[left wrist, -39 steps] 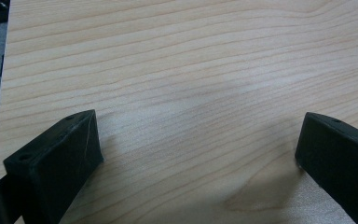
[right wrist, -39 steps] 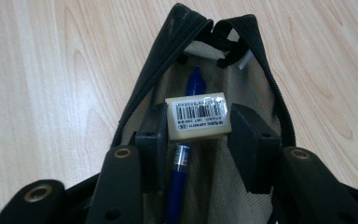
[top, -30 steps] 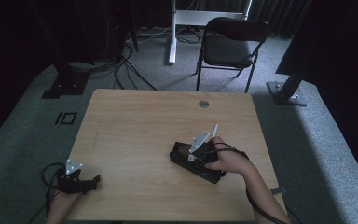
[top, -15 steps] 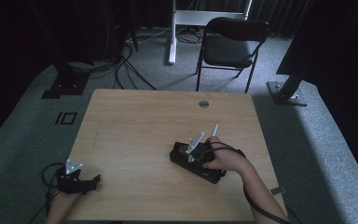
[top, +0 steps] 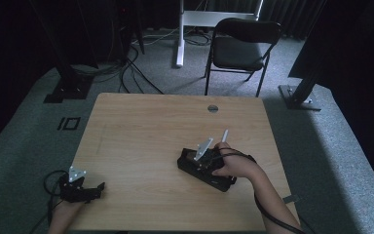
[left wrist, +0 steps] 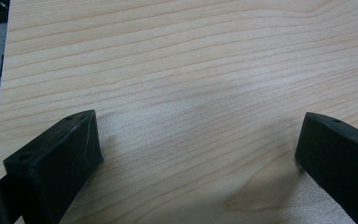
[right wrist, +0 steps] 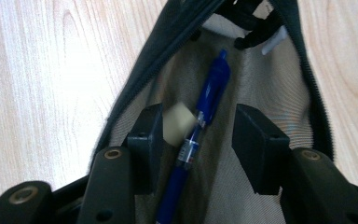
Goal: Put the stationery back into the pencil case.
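Blue pen (right wrist: 200, 126) and eraser (right wrist: 178, 125) inside pouch (right wrist: 261, 93), right-claw view.

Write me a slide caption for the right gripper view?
Right hand-held gripper, jaws apart, inside an open black pencil case over a blue pen and a small eraser.

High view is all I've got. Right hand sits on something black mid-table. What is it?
Observer: An open pencil case, zipper parted; the right gripper points into it.
Operator: Anything inside?
Observer: A blue pen lies on the pale lining, between the jaws, which have just been opening and don't press on it.
Operator: Anything else there?
Observer: A small cream block, perhaps an eraser, beside the pen, against one jaw.
Operator: Left gripper?
Observer: The left gripper is open wide over bare table.
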### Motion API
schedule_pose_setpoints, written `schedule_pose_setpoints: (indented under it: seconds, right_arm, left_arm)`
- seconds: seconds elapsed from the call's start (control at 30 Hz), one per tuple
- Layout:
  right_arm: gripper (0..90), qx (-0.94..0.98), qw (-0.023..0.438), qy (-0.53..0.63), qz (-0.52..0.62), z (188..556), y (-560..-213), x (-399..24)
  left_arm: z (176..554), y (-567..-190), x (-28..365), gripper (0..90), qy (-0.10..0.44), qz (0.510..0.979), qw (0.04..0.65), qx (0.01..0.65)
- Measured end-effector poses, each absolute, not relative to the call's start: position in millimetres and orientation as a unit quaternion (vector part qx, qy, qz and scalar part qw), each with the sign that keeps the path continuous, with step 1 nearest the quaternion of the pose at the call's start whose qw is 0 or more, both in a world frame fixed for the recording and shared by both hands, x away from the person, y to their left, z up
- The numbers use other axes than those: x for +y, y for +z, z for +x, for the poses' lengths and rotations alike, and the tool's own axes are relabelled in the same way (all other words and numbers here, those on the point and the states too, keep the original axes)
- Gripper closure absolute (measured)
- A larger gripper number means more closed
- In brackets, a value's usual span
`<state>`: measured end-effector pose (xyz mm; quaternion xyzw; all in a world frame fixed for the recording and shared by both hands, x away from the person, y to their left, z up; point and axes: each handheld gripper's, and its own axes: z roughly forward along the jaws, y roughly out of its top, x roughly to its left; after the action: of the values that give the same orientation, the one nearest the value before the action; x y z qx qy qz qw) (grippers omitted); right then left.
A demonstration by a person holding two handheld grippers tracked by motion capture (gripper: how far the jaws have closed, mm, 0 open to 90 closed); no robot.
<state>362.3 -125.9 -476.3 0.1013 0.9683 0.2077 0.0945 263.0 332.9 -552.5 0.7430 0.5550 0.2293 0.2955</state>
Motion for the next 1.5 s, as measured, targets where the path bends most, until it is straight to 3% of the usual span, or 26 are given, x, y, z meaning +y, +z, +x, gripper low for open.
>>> schedule_pose_setpoints:
  seconds: [0.7, 1.5]
  right_arm:
    - [55.1, 0.935, 0.125, 0.31, 0.119, 361, -433, -155]
    - [53.0, 0.859, 0.189, 0.389, 0.275, 385, -447, -177]
  left_arm:
    - [263, -553, 333, 0.3, 0.23, 0.743, 0.296, 0.555]
    - [263, -553, 333, 0.3, 0.229, 0.743, 0.296, 0.555]
